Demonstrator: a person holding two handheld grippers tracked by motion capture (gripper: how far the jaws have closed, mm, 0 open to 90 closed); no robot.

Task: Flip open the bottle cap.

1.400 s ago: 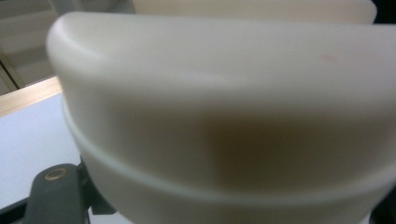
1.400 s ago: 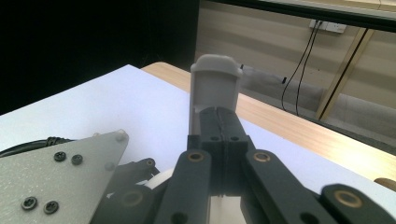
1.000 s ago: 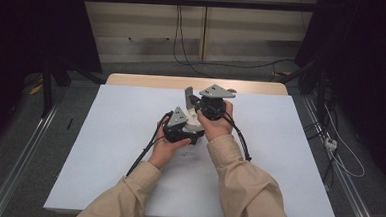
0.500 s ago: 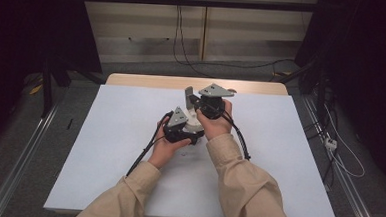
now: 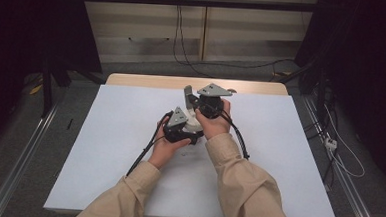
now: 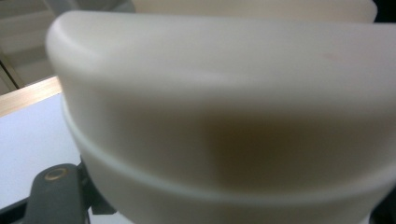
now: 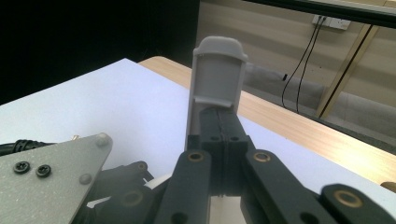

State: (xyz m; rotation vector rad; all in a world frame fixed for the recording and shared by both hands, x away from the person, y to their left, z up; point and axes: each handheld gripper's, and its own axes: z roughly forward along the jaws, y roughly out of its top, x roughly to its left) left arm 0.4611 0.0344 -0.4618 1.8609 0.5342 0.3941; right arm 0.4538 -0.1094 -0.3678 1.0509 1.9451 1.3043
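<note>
From above, both hands met at the middle of the white counter. The left gripper sat beside a small white thing. The right gripper pointed away.

Up close, the left gripper's camera saw a cream tub; its jaws could not be told.

The right gripper's jaws were pressed together beside a grey flap.

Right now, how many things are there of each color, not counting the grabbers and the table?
Cream: 1, the cream container right up against the left gripper's camera.
Grey: 1, the grey flap piece that the right gripper pinches upright.
Total: 2.
</note>
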